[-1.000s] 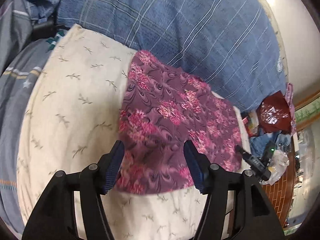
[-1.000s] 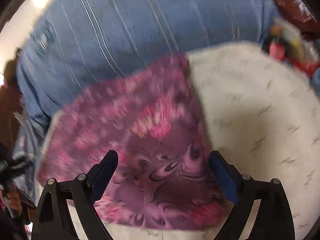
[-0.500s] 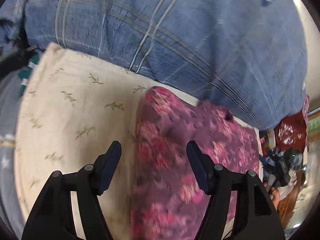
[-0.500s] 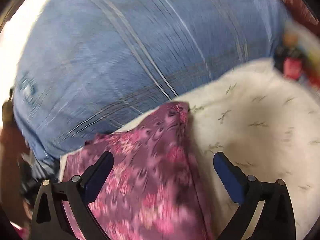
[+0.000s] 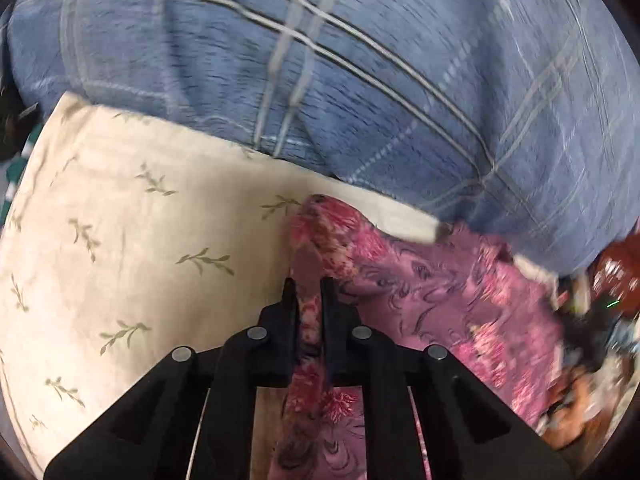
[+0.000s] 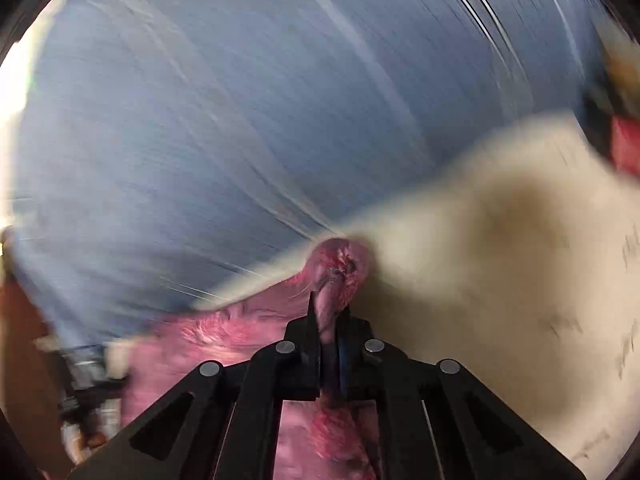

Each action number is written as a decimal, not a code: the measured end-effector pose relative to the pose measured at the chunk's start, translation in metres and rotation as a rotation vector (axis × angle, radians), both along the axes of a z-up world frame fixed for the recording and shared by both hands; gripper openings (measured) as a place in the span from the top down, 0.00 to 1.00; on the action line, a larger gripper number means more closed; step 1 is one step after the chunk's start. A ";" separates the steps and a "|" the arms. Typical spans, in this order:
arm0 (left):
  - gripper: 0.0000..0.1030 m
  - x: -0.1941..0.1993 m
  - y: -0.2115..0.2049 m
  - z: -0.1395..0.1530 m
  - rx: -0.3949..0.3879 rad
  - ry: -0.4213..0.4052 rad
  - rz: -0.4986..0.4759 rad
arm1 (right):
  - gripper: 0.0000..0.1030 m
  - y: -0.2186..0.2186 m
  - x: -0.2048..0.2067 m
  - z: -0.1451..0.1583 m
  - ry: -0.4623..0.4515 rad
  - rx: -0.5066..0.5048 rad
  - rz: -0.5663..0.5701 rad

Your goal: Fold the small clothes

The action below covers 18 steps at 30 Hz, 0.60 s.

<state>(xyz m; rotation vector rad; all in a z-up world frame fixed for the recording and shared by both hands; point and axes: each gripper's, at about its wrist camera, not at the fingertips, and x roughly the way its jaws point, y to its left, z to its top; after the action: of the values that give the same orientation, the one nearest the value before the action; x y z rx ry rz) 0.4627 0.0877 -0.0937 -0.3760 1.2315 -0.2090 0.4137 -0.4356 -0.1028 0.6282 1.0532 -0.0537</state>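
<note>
A purple garment with a pink flower print (image 5: 440, 292) lies on a cream sheet with small leaf sprigs (image 5: 132, 248). My left gripper (image 5: 308, 292) is shut on the garment's far left corner, with cloth pinched between the fingers. My right gripper (image 6: 330, 312) is shut on the garment's far right corner (image 6: 340, 268), which bunches up past the fingertips. The rest of the garment (image 6: 224, 336) spreads to the left in the blurred right wrist view.
A big blue plaid blanket (image 5: 360, 80) rises just behind the garment; it also fills the right wrist view (image 6: 220, 120). Cluttered items and a dark red bag (image 5: 616, 276) lie at the right edge.
Both grippers moved forward to the garment's far edge and closed on its two far corners. They were open above the cloth before.
</note>
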 end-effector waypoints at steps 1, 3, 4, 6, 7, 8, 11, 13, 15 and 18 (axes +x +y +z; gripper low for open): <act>0.92 -0.002 0.004 0.004 -0.006 -0.005 0.015 | 0.92 -0.002 -0.003 -0.004 0.006 0.015 -0.004; 0.91 -0.012 0.014 0.025 -0.061 -0.058 0.020 | 0.82 -0.001 -0.015 0.018 -0.058 -0.054 -0.070; 0.91 -0.016 0.016 0.034 -0.076 -0.085 0.022 | 0.82 0.005 -0.021 0.035 -0.129 -0.079 -0.067; 0.84 -0.026 0.013 0.058 -0.115 -0.162 0.001 | 0.81 0.029 -0.023 0.060 -0.226 -0.084 0.012; 0.79 -0.029 0.006 0.066 -0.112 -0.181 -0.016 | 0.81 0.044 -0.021 0.066 -0.240 -0.074 0.060; 0.68 -0.032 -0.005 0.069 -0.097 -0.187 -0.038 | 0.79 0.067 -0.016 0.069 -0.246 -0.064 0.135; 0.64 -0.034 -0.033 0.050 -0.025 -0.148 -0.102 | 0.79 0.126 -0.011 0.060 -0.232 -0.044 0.284; 0.64 -0.033 -0.047 0.028 0.015 -0.092 -0.122 | 0.77 0.164 -0.007 0.040 -0.192 -0.006 0.360; 0.64 -0.036 -0.048 0.003 0.027 -0.060 -0.109 | 0.68 0.188 -0.002 0.012 -0.122 0.024 0.403; 0.62 -0.045 -0.048 0.008 0.029 -0.097 -0.103 | 0.63 0.208 -0.003 0.004 -0.144 -0.057 0.398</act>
<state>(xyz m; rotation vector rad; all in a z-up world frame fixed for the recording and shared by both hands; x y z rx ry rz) 0.4180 0.0396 -0.0856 -0.2745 1.1584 -0.2940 0.4112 -0.2276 -0.0988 0.3568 1.0161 0.3032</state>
